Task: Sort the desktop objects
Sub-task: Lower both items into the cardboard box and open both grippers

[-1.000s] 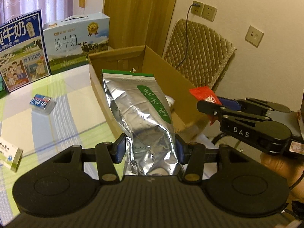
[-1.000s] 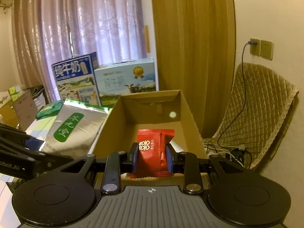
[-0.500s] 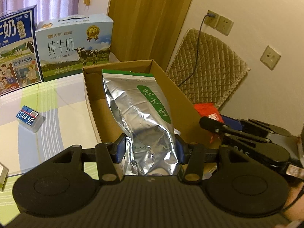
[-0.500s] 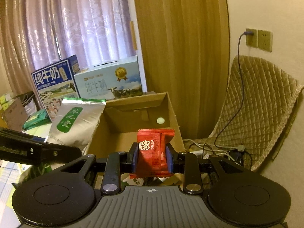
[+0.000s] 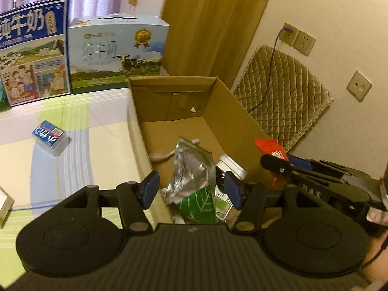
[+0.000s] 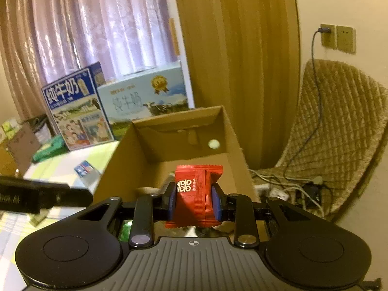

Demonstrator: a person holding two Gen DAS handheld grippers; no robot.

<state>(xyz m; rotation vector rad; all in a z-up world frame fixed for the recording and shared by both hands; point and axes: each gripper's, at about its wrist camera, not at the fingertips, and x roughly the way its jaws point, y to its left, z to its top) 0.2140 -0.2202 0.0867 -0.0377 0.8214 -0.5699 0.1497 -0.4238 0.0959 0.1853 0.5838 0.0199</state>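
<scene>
Right wrist view: open brown cardboard box [image 6: 225, 131] straight ahead and below right gripper [image 6: 194, 200], fingers clamped on small red candy packet [image 6: 196, 194], upright — poised above box mouth, nothing between. Left gripper [image 5: 191, 189] spread wide, empty, over crumpled silver-and-green foil pouch [image 5: 194, 181] lying inside beside white-capped bottle [image 5: 230, 166]. Small blue-labelled pack [image 5: 49, 137] waiting on desk [image 5: 72, 160] — nearer left side.

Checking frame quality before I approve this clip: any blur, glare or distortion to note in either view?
Left wrist view: fisheye bends the cardboard box wall; silver foil pouch glints but stays readable; dark corner vignette. Right wrist view: red snack packet sharp in the right claw; left claw and tabletop items smeared; warm yellow cast.
</scene>
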